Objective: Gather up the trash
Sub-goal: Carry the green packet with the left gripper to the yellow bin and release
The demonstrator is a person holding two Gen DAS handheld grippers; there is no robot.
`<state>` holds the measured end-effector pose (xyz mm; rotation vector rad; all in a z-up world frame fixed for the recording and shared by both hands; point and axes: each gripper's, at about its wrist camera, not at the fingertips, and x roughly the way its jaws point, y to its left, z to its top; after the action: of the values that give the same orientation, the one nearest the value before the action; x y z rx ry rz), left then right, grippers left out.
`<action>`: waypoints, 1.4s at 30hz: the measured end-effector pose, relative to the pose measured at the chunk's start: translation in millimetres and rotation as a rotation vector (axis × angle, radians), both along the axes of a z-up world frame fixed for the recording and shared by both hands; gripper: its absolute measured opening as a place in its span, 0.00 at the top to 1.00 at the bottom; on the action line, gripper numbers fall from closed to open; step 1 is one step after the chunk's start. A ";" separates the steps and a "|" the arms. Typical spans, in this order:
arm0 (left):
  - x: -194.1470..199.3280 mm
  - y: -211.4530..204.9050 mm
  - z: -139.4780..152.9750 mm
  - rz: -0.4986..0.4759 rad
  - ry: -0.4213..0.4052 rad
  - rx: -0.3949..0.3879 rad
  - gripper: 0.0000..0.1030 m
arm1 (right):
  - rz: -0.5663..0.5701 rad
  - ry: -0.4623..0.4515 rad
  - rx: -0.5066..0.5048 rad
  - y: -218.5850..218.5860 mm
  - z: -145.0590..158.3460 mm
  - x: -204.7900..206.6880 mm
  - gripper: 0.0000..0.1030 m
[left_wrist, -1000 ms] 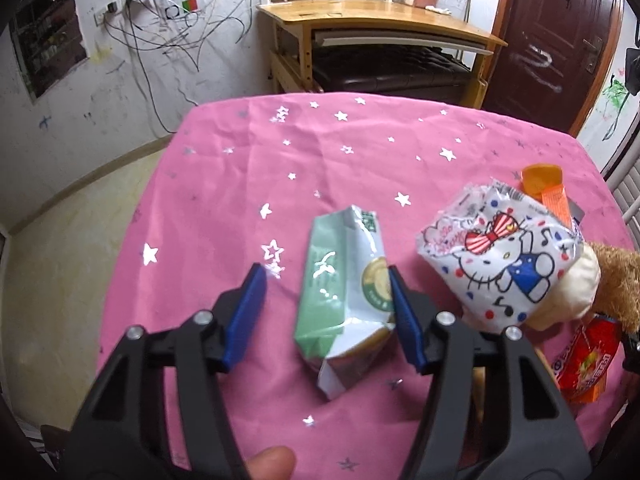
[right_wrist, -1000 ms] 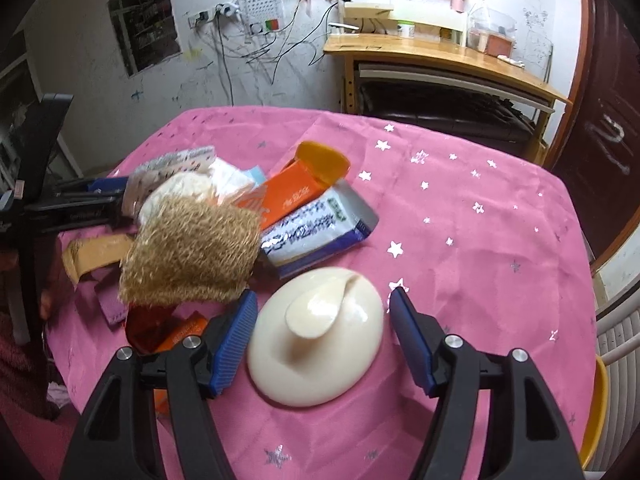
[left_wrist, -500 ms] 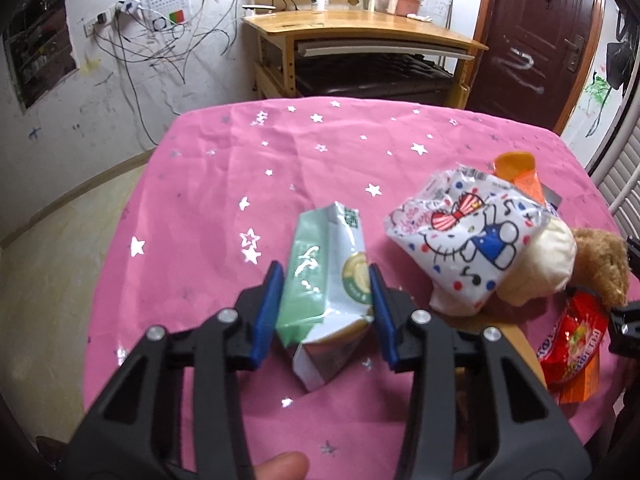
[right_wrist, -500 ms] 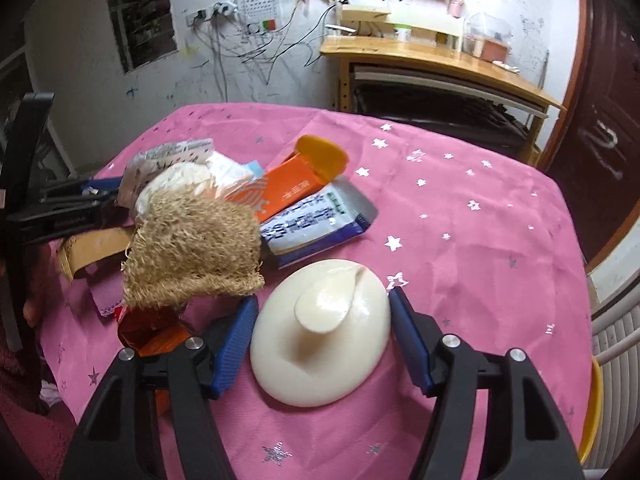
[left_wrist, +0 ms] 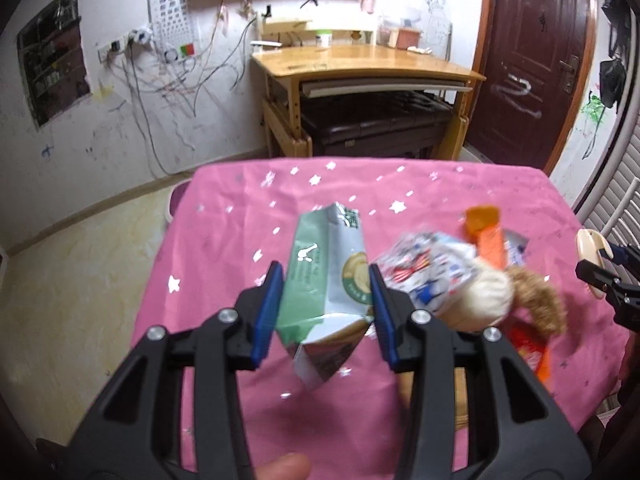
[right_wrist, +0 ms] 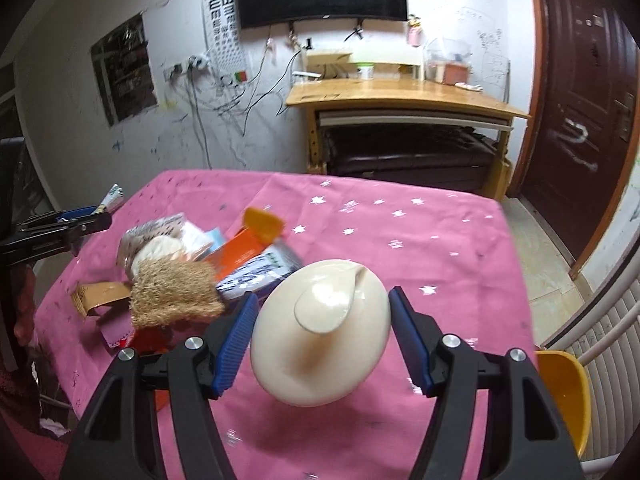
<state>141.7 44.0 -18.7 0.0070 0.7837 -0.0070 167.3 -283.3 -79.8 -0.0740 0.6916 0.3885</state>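
My left gripper (left_wrist: 326, 308) is shut on a green and white snack bag (left_wrist: 326, 276) and holds it above the pink star tablecloth (left_wrist: 280, 188). My right gripper (right_wrist: 322, 334) is shut on a cream dome-shaped lid with a knob (right_wrist: 322, 328), lifted off the cloth. A pile stays on the table: a Hello Kitty wrapper (left_wrist: 424, 268), a brown loofah pad (right_wrist: 174, 294), an orange tube (right_wrist: 248, 242), a blue and silver packet (right_wrist: 256, 276) and a red wrapper (left_wrist: 528, 344).
A wooden desk (right_wrist: 404, 96) stands against the far wall, with a dark door (right_wrist: 584, 92) to its right. A yellow chair (right_wrist: 564, 392) sits at the table's right edge. A brown cardboard piece (right_wrist: 100, 294) lies by the pile.
Both grippers have closed on their items and lifted them off the table. The views have tilted up and pulled back.
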 end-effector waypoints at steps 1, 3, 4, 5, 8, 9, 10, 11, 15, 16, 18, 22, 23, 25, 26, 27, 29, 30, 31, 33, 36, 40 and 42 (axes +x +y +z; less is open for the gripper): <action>0.1 -6.1 4.8 -0.010 -0.006 0.000 0.61 | -0.013 -0.007 0.007 -5.3 1.6 -1.4 0.41; 0.9 -23.9 15.5 -0.046 -0.017 -0.010 0.61 | -0.046 -0.024 0.031 -26.8 6.0 -4.0 0.41; 1.5 -33.9 20.4 -0.066 -0.022 -0.013 0.61 | -0.063 -0.031 0.038 -36.6 7.3 -4.7 0.41; 2.3 -48.2 26.4 -0.095 -0.028 -0.015 0.61 | -0.086 -0.042 0.046 -49.8 9.2 -6.8 0.41; 5.7 -98.1 42.0 -0.203 -0.037 -0.030 0.61 | -0.155 -0.066 0.070 -90.1 16.1 -11.3 0.41; 8.0 -116.9 45.7 -0.243 -0.035 -0.034 0.61 | -0.181 -0.076 0.075 -104.2 17.5 -14.7 0.41; 10.2 -131.1 47.6 -0.271 -0.033 -0.036 0.61 | -0.201 -0.083 0.081 -114.5 18.8 -16.3 0.41; 13.5 -154.0 50.0 -0.312 -0.028 -0.035 0.61 | -0.228 -0.095 0.089 -129.6 21.8 -19.8 0.41; 30.2 -237.3 44.1 -0.439 0.029 -0.055 0.61 | -0.311 -0.156 0.133 -181.2 36.8 -37.0 0.41; 34.9 -259.3 40.0 -0.470 0.054 -0.067 0.61 | -0.333 -0.177 0.148 -195.3 41.9 -43.7 0.41; 39.9 -297.3 30.2 -0.518 0.098 -0.085 0.61 | -0.365 -0.206 0.169 -218.2 48.7 -53.1 0.41; 38.5 -373.2 8.4 -0.611 0.129 -0.053 0.61 | -0.418 -0.236 0.184 -255.6 54.1 -66.6 0.41; 38.6 -388.4 2.0 -0.630 0.136 -0.037 0.61 | -0.430 -0.241 0.186 -263.8 54.2 -69.9 0.41; 39.0 -414.5 -10.3 -0.663 0.165 -0.014 0.61 | -0.448 -0.243 0.187 -278.3 52.9 -74.9 0.41; 37.4 -422.8 -14.1 -0.673 0.173 -0.008 0.61 | -0.456 -0.242 0.190 -284.2 51.2 -76.3 0.41; 36.2 -433.0 -17.6 -0.685 0.182 -0.003 0.61 | -0.464 -0.237 0.196 -292.1 48.3 -77.9 0.40; 32.8 -453.6 -27.2 -0.708 0.206 0.020 0.51 | -0.477 -0.228 0.205 -299.1 42.5 -79.4 0.41; 30.4 -459.4 -31.1 -0.716 0.218 0.031 0.29 | -0.480 -0.221 0.215 -305.4 38.5 -79.3 0.40; 28.1 -461.7 -32.6 -0.718 0.216 0.040 0.23 | -0.483 -0.215 0.221 -305.9 36.0 -77.7 0.41; 21.6 -468.7 -38.1 -0.719 0.194 0.086 0.21 | -0.481 -0.194 0.231 -309.4 27.2 -73.3 0.41; 22.7 -464.5 -43.7 -0.700 0.206 0.111 0.21 | -0.457 -0.120 0.214 -310.1 5.7 -59.8 0.40; 25.5 -436.7 -41.1 -0.633 0.229 0.090 0.21 | -0.404 0.012 0.143 -291.5 -31.9 -32.6 0.40; 29.2 -420.6 -35.9 -0.587 0.231 0.063 0.21 | -0.385 0.073 0.118 -283.9 -49.8 -20.0 0.40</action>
<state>170.9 -376.7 -54.6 0.2999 0.9890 -0.5479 147.3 -567.3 -129.6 0.1846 0.7357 0.0615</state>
